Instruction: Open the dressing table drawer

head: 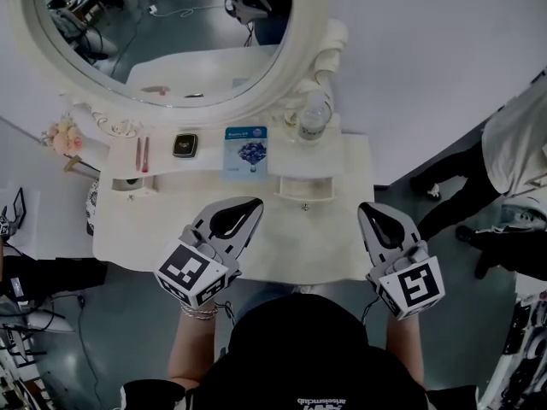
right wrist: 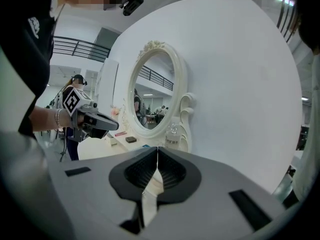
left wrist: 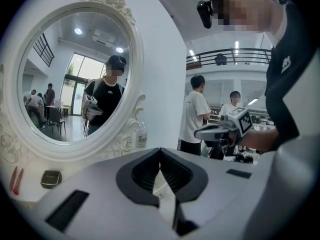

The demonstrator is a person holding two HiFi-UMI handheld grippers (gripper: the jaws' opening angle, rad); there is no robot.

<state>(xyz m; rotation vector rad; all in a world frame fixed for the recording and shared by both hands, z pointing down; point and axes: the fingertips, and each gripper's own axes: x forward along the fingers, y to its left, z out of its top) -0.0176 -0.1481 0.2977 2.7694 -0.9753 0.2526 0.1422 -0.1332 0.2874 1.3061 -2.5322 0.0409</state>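
So the person's standing right up at the white counter (head: 291, 237) with one tool in each hand, both held above its front edge and pointing toward the big oval mirror (head: 301, 67). The left tool (head: 249, 205) has its jaws pressed together with nothing between them, and so does the right tool (head: 367, 209): tips touching, nothing pinched. They're well apart from each other, left one over the middle-left of the counter, right one over by the right corner. The drawer (head: 304, 190) is the little one with a tiny knob in the low riser at the back of the counter, right of centre. It sits just under a clear plastic bottle (head: 314, 118) and right beside a blue packet (head: 246, 150). Neither tool is touching it; it lies between the two tips and further back. Can't honestly tell from here if it's pulled out at all. Also on the riser are a dark little compact (head: 185, 144) and a couple of pink sticks (head: 142, 154) off to the left. Somebody else (head: 513, 143) is standing at the right side.
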